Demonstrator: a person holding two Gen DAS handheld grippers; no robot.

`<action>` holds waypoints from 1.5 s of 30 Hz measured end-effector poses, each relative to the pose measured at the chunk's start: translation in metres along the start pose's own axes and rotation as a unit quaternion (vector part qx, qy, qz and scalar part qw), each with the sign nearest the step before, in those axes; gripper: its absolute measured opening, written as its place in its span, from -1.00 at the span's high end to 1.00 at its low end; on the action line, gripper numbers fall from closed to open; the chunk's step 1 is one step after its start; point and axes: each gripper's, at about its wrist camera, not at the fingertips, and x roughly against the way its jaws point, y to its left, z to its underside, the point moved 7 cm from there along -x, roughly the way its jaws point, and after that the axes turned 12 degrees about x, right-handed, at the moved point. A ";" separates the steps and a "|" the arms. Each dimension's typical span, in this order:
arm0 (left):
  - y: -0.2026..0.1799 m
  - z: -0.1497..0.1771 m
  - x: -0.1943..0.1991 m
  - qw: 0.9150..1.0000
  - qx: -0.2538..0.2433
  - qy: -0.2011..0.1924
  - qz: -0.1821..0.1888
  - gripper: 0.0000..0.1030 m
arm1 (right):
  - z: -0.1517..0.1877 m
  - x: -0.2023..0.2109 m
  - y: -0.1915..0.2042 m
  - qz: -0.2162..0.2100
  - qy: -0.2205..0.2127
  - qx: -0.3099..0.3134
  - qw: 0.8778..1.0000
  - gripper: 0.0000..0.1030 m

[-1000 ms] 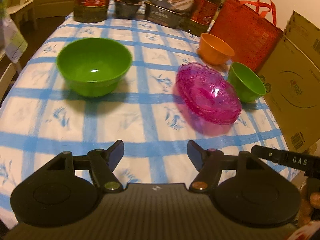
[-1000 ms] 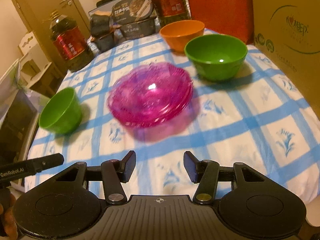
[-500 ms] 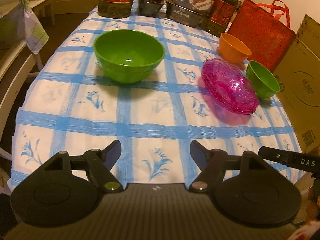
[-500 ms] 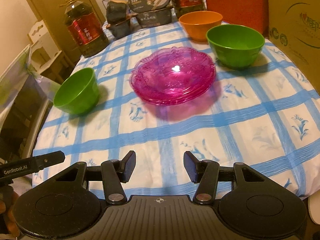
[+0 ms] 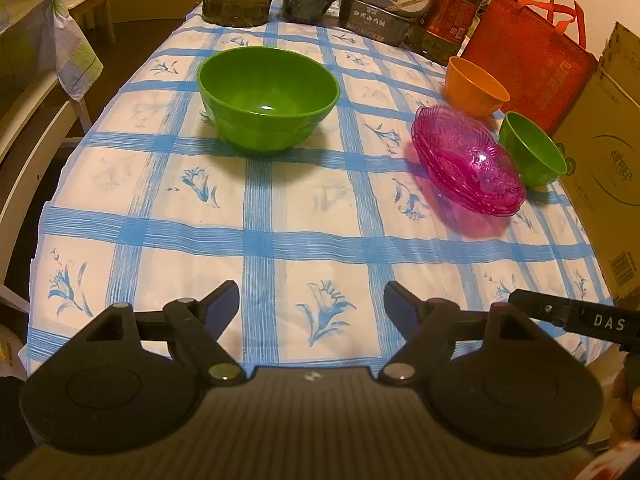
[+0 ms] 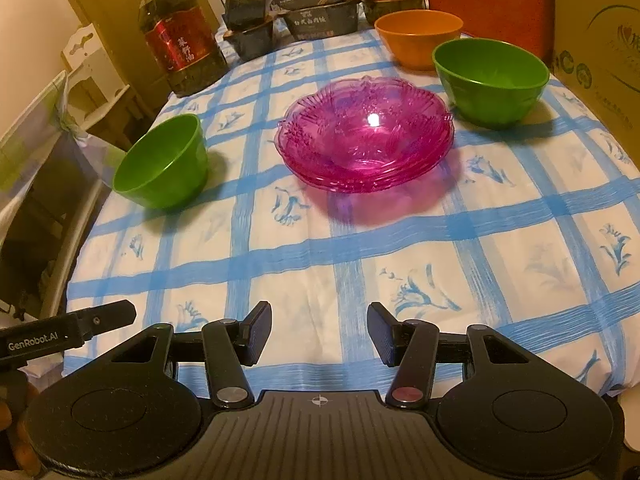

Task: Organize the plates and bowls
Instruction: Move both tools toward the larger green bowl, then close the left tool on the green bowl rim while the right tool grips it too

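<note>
both tools have drawn back toward the near edge of the surface [image 5: 280, 216] since a second ago; the left tool [image 5: 312, 304] and right tool [image 6: 319, 334] gape wide with nothing between the fingers. the pink plates [image 6: 366, 136] sit stacked mid-frame, but the big green bowl [image 5: 268, 98] upper centre, the small green bowl [image 6: 490, 80] and the orange bowl [image 6: 418, 36] upper right stand apart, so the bowls likely remain to be stacked.

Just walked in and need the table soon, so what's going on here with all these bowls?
A person holds a two-finger tool in each hand, and both the left tool and the right tool are open, holding nothing, near the table's front edge. On the checked tablecloth sit a stack of pink plates, two green bowls and an orange bowl, all apart. The bowls are not yet stacked.
</note>
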 end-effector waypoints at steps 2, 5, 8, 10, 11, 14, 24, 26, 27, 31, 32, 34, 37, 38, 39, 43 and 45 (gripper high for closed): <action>0.001 -0.001 0.000 1.000 0.000 0.000 0.001 -0.51 | 0.001 -0.002 0.000 0.000 0.002 0.000 1.000 -0.03; 0.000 -0.001 0.000 1.000 -0.001 0.000 0.001 -0.51 | 0.001 -0.003 0.000 0.000 0.003 -0.001 1.000 -0.03; -0.003 -0.002 0.000 1.000 -0.003 0.000 0.003 -0.51 | 0.001 -0.004 -0.004 0.002 0.002 -0.006 1.000 -0.03; -0.007 -0.003 0.000 1.000 -0.006 0.000 0.006 -0.51 | -0.001 -0.003 -0.009 0.006 -0.001 -0.010 1.000 -0.03; -0.009 -0.004 0.000 1.000 -0.006 0.000 0.008 -0.51 | -0.002 -0.002 -0.012 0.008 -0.003 -0.013 1.000 -0.03; -0.022 -0.008 -0.001 1.000 -0.014 0.000 0.018 -0.51 | -0.006 0.003 -0.023 0.015 -0.010 -0.023 1.000 -0.03; -0.097 -0.033 -0.020 0.996 -0.063 0.000 0.060 -0.52 | -0.027 0.027 -0.087 0.061 -0.043 -0.072 0.995 -0.03; -0.116 -0.039 -0.027 0.995 -0.071 0.003 0.070 -0.52 | -0.034 0.030 -0.103 0.070 -0.048 -0.083 0.993 -0.03; -0.125 -0.043 -0.031 0.994 -0.073 0.006 0.078 -0.52 | -0.037 0.033 -0.112 0.074 -0.051 -0.086 0.992 -0.03; -0.165 -0.056 -0.049 0.992 -0.090 0.015 0.093 -0.52 | -0.052 0.038 -0.145 0.089 -0.062 -0.097 0.989 -0.03; -0.175 -0.060 -0.054 0.991 -0.096 0.016 0.095 -0.51 | -0.057 0.038 -0.153 0.091 -0.065 -0.098 0.989 -0.03; -0.193 -0.067 -0.064 0.989 -0.108 0.018 0.102 -0.50 | -0.065 0.037 -0.168 0.097 -0.068 -0.102 0.988 -0.03; -0.222 -0.080 -0.082 0.986 -0.122 0.017 0.111 -0.50 | -0.079 0.034 -0.193 0.101 -0.075 -0.111 0.986 -0.03; -0.230 -0.083 -0.087 0.985 -0.125 0.018 0.116 -0.49 | -0.084 0.032 -0.200 0.100 -0.077 -0.115 0.985 -0.03; -0.240 -0.087 -0.095 0.984 -0.129 0.021 0.120 -0.48 | -0.089 0.030 -0.207 0.099 -0.079 -0.118 0.985 -0.03; -0.273 -0.100 -0.124 0.979 -0.157 0.025 0.126 -0.36 | -0.108 0.021 -0.232 0.099 -0.084 -0.119 0.984 -0.03; -0.287 -0.107 -0.139 0.978 -0.165 0.028 0.124 -0.31 | -0.117 0.014 -0.246 0.100 -0.084 -0.122 0.984 -0.03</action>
